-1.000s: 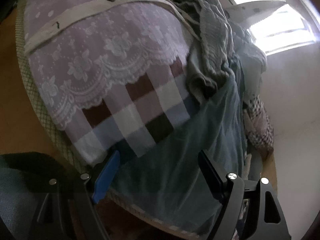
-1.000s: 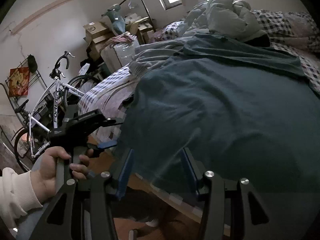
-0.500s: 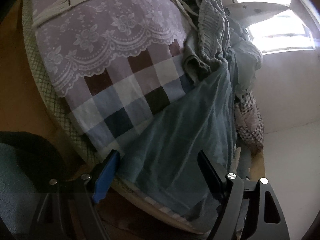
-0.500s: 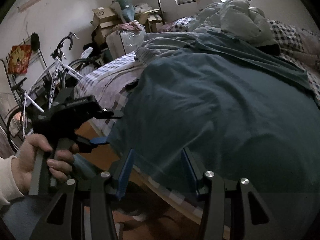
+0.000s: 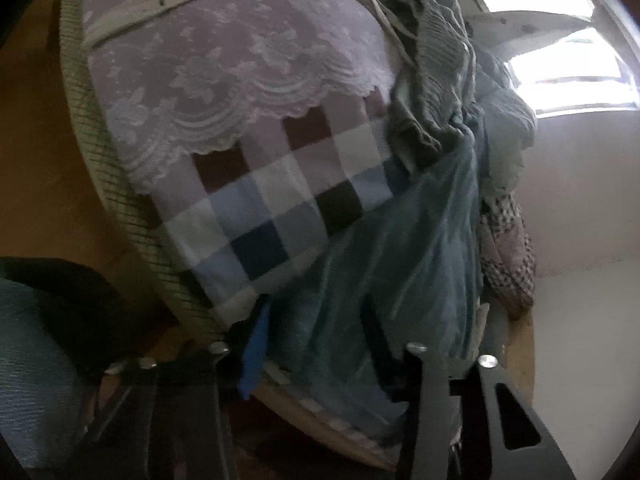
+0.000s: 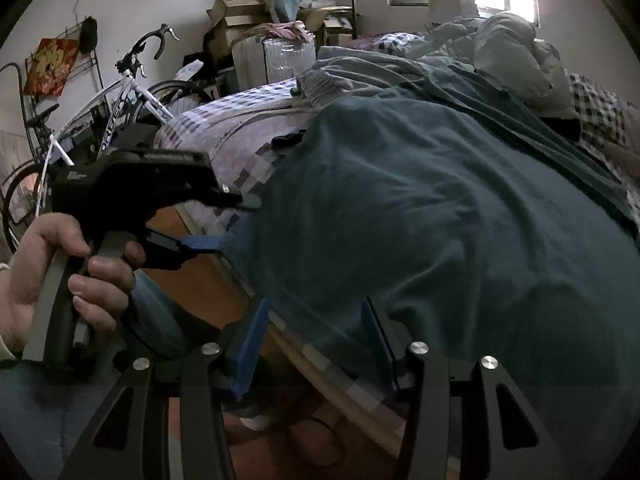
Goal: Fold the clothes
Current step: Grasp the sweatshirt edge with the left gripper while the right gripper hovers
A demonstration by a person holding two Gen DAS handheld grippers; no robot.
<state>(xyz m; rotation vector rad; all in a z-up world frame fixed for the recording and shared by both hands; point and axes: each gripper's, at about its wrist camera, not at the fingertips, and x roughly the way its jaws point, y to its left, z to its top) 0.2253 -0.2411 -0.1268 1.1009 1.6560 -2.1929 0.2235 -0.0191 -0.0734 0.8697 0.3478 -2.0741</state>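
A big blue-green shirt (image 6: 420,216) lies spread on the bed (image 5: 256,184), its near hem hanging over the edge. The left tongs (image 5: 316,344) are closing around the hem's left corner. The right tongs (image 6: 316,340) sit half spread around the hem. Best to pinch both corners firmly, then lift evenly so the cloth stays flat.

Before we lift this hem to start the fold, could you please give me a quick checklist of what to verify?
1. Left gripper at the teal garment hem, jaws closing with cloth between: ok.
2. Left grip firm: cannot tell.
3. Right gripper astride the hem: ok.
4. Right pads pressing cloth: cannot tell.
5. Garment spread flat on the bed: ok.
6. Grey clothes lying on its far end: not ok.
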